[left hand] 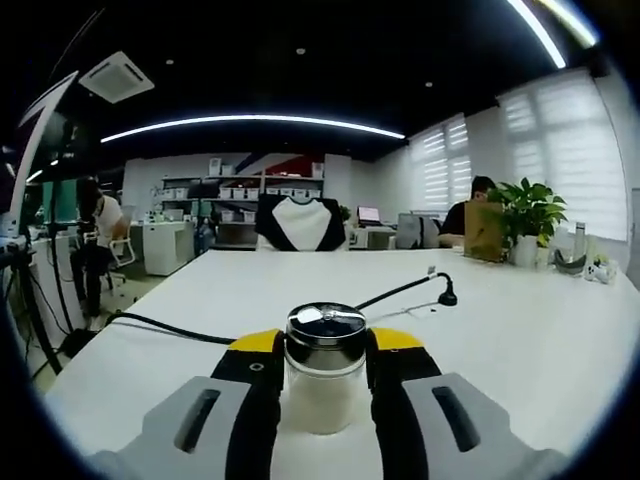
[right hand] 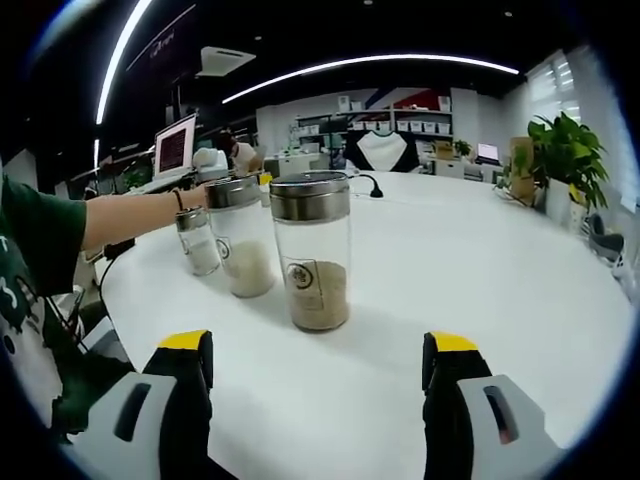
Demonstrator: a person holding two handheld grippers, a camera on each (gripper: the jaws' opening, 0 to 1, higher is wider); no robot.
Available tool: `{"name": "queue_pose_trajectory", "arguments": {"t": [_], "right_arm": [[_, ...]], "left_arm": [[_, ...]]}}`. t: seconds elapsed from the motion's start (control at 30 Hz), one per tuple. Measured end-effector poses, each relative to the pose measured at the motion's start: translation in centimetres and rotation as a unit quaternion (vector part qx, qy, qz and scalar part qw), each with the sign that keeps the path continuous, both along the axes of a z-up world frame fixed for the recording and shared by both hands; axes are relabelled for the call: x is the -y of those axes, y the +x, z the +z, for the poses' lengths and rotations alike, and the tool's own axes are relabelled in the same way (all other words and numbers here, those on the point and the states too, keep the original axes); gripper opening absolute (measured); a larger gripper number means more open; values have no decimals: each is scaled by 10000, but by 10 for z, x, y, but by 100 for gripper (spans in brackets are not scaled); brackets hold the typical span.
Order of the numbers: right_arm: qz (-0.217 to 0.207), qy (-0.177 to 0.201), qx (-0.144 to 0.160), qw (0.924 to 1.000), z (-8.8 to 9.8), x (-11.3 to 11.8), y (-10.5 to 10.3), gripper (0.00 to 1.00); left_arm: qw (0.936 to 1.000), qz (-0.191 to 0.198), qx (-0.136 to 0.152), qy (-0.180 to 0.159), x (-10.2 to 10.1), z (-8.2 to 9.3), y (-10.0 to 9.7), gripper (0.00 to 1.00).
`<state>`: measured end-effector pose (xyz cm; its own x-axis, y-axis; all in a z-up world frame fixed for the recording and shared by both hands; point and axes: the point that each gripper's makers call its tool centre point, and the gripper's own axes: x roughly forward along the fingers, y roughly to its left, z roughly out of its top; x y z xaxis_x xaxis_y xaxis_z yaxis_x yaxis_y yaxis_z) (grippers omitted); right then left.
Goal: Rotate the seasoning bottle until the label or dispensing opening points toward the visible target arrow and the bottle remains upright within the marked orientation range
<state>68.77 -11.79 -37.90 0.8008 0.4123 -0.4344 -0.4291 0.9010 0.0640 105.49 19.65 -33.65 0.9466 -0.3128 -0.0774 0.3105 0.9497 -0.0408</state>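
My left gripper (left hand: 325, 352) is shut on a glass seasoning bottle (left hand: 322, 385) with white contents and a shiny metal lid, standing upright on the white table (left hand: 520, 330). Its yellow-tipped jaws press both sides of the bottle. In the right gripper view three upright bottles stand in a row: a tall one with brown seasoning (right hand: 315, 260) nearest, a white-filled one (right hand: 243, 245) behind it, and a small one (right hand: 198, 242) farthest. A person's arm (right hand: 140, 215) reaches in from the left behind them. My right gripper (right hand: 318, 350) is open, short of the brown bottle.
A black cable with a small black stand (left hand: 446, 296) lies on the table beyond the held bottle. A potted plant (left hand: 528, 215) and a brown bag (left hand: 484, 232) stand at the far right. A laptop (right hand: 174, 146) sits at the left edge. People sit in the background.
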Motion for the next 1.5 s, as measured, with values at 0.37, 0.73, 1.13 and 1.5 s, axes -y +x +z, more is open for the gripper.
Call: {"name": "queue_pose_trajectory", "arguments": {"t": [0.37, 0.73, 1.13, 1.5], "right_arm": [[-13, -1, -32, 10000, -2, 1, 0, 88], [-17, -29, -37, 10000, -3, 2, 1, 88], [-5, 19, -3, 10000, -1, 1, 0, 88], [35, 23, 4, 10000, -1, -1, 0, 88]], "left_arm": [[9998, 163, 14, 114, -4, 2, 1, 33], [9995, 83, 12, 288, -8, 3, -6, 33], [9999, -12, 15, 156, -13, 2, -32, 33], [9998, -175, 16, 96, -8, 1, -60, 33]]}}
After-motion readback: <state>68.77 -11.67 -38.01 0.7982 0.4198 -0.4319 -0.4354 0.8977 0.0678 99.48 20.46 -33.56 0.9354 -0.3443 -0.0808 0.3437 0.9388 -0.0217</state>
